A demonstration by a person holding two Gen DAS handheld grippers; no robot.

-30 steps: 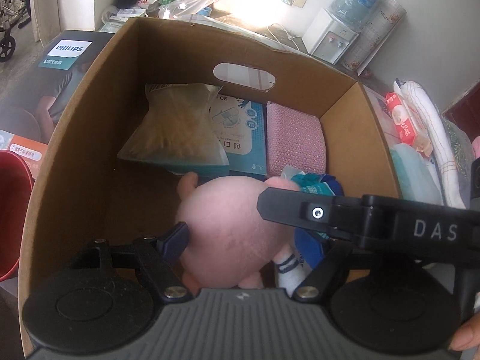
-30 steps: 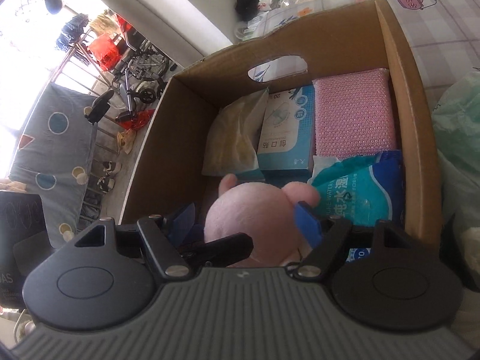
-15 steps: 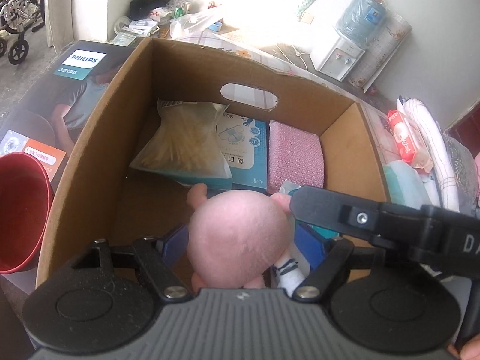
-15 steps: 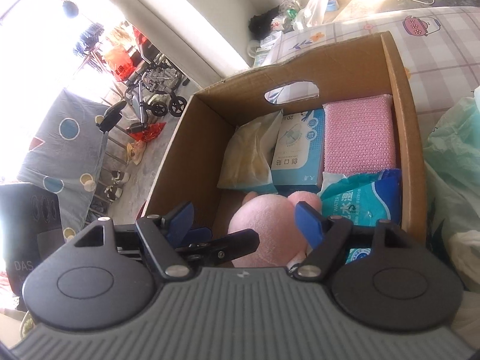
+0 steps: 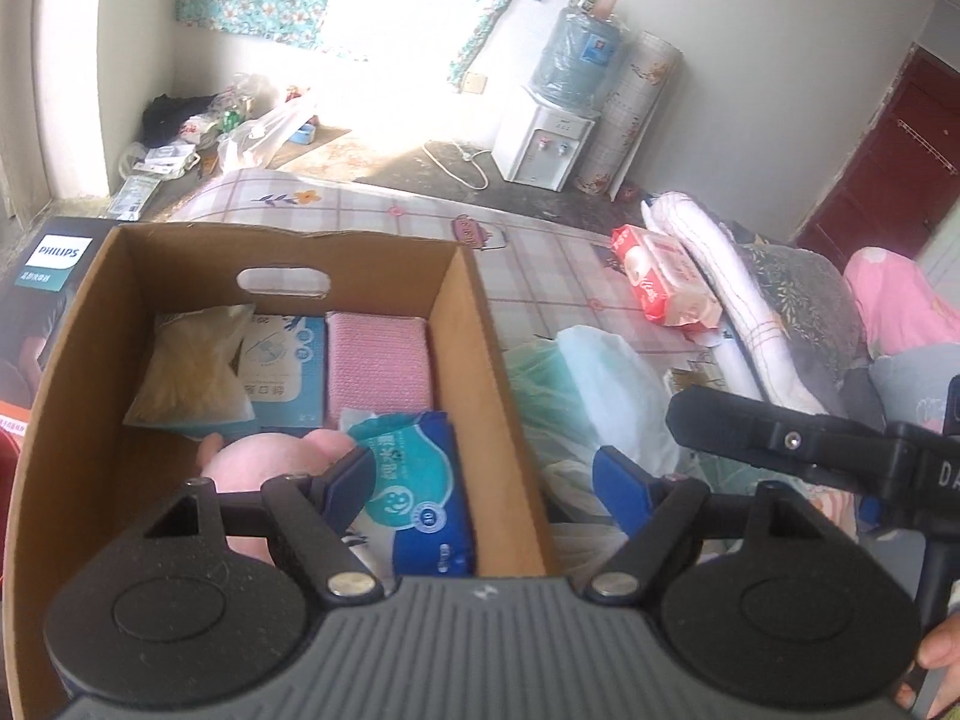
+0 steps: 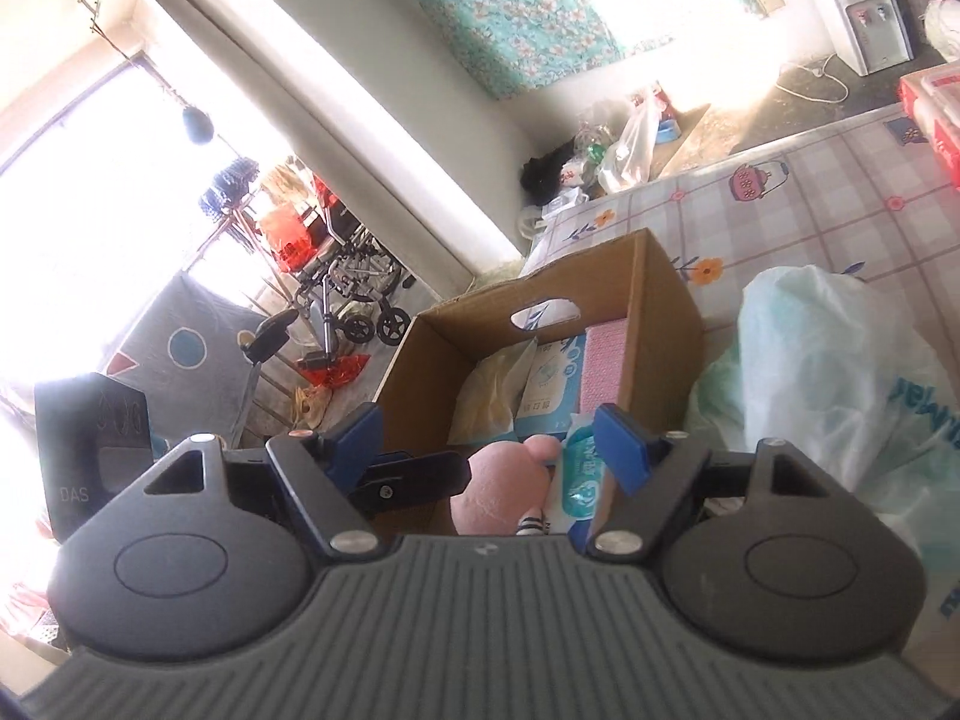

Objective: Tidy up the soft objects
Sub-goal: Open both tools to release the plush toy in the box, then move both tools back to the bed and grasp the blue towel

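Both the left gripper point(image 5: 483, 483) and right gripper point(image 6: 489, 441) gape empty above the checked tablecloth point(image 5: 540, 276), the right one opening.

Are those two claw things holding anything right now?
No. Both the left gripper and right gripper are empty; the pink plush toy lies in the cardboard box.

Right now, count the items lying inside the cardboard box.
5: a beige bag, blue packet and pink pad along the far wall, a pink plush toy and wipes pack nearer. More may be hidden.
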